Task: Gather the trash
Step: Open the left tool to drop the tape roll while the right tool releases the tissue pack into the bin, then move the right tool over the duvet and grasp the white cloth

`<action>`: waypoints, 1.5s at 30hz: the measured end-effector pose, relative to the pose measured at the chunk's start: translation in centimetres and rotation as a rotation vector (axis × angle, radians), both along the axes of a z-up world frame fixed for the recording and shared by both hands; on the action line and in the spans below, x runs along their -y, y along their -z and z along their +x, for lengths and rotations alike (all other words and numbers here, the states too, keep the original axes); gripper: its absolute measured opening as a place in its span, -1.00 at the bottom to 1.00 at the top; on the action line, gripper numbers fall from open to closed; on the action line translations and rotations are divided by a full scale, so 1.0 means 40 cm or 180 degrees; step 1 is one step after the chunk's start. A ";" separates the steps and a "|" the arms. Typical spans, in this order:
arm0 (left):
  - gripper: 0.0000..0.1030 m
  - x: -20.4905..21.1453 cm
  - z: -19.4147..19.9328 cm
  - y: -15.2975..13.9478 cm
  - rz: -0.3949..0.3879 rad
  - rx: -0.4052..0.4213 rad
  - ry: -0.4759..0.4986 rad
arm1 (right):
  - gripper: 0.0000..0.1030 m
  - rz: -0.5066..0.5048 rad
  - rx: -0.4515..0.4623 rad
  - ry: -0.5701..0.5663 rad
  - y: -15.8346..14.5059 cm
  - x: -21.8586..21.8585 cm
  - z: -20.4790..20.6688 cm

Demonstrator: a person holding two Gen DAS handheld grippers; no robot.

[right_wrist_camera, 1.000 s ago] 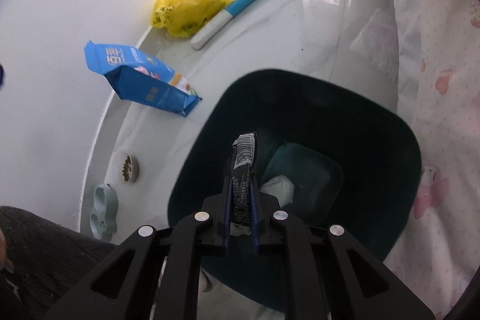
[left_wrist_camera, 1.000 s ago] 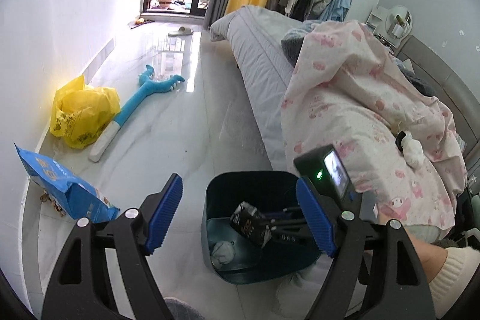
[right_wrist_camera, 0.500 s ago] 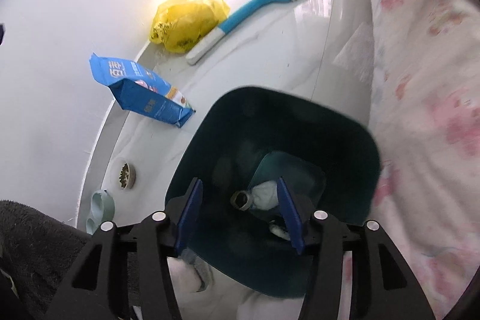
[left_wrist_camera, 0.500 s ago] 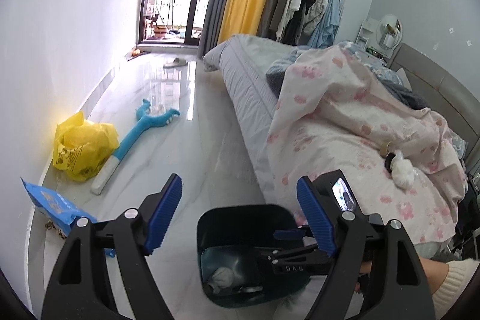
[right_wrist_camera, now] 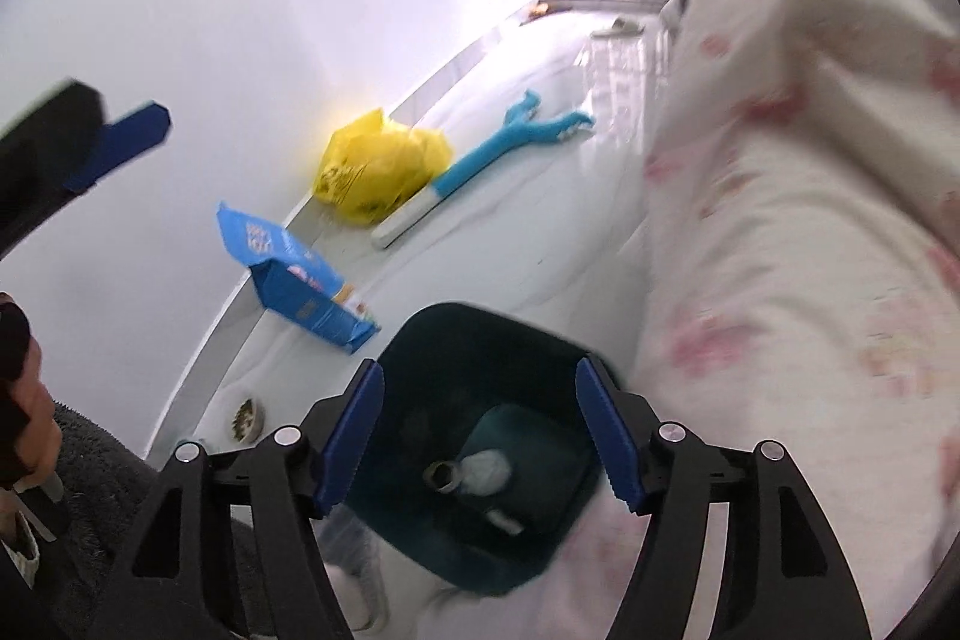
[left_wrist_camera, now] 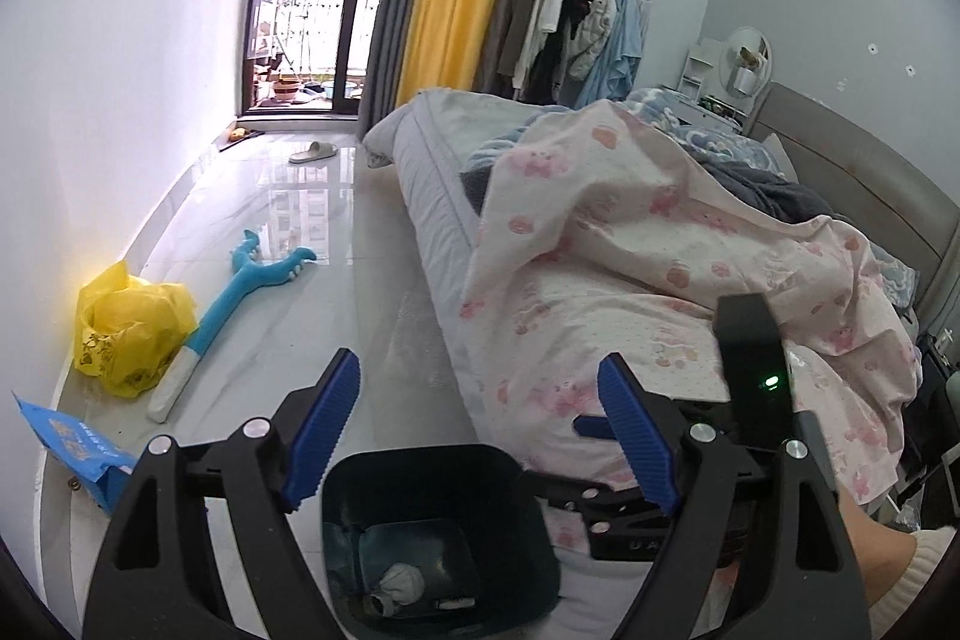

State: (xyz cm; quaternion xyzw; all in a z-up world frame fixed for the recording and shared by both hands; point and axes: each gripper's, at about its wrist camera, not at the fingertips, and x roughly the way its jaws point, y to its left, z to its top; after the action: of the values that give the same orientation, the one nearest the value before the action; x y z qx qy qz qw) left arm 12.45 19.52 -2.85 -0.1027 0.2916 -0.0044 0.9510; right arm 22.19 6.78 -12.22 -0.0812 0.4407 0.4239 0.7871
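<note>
Now the drop looks done: the right gripper (right_wrist_camera: 480, 430), jaws just opened and empty, hangs over the bin (right_wrist_camera: 414, 340) holding the trash (right_wrist_camera: 474, 472), the left gripper (left_wrist_camera: 480, 430) gapes empty, and next seems the blue bag (right_wrist_camera: 300, 280) on the floor

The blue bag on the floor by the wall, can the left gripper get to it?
Probably yes. The left gripper is open and empty, and the blue bag lies on bare floor beside it; the bin stands off to the side.
</note>
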 end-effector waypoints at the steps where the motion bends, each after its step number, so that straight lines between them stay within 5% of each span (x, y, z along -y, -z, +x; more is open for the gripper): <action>1: 0.63 0.011 0.006 0.000 -0.0007 0.0003 0.0017 | 0.33 0.0009 0.0038 0.0035 -0.007 0.019 0.005; 26: 0.69 0.240 0.115 0.042 -0.0022 -0.0089 0.0375 | 0.56 0.0126 0.0574 0.0694 -0.092 0.356 0.081; 45: 0.71 0.381 0.174 0.085 0.0027 -0.0214 0.0618 | 0.58 -0.0271 0.0712 0.1036 -0.055 0.510 0.112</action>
State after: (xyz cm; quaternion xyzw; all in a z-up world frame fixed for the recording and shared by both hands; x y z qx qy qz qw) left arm 19.39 4.26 -6.23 -0.0700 0.3319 -0.0918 0.9362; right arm 26.66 -13.63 -10.02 -0.0887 0.3754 0.2604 0.8851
